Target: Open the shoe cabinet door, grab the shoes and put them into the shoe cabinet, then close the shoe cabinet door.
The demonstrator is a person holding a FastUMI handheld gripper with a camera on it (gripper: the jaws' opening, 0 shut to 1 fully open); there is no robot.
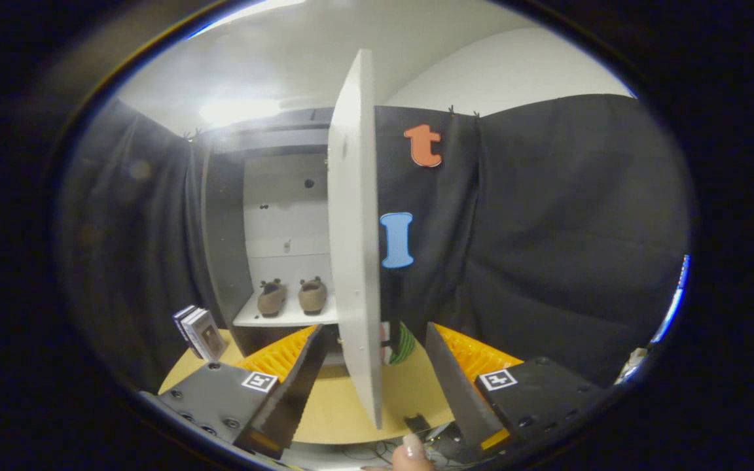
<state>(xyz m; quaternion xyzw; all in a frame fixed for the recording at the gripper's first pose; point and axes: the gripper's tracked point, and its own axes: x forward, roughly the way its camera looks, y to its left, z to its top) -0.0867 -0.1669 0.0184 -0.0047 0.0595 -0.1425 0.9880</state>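
The pair of brown shoes [292, 296] is sitting side by side on the white shelf [285, 318] inside the shoe cabinet [282, 216]. The cabinet door [355, 229] is standing open, edge-on between the fingers. The gripper [372, 356] is hanging released, fingers spread on either side of the door's lower edge, gripping nothing. A small box [200, 332] is leaning on the round wooden table [338, 405] beside the cabinet. A fingertip [412, 450] is poking in nearby.

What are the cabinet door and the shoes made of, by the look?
Cabinet door: likely painted or laminated board, matte white, flat with a square-cut edge. Shoes: seemingly suede or felt, dull brown with no shine; too small to be sure. The hand-held gripper is open, the door's edge between its fingers.
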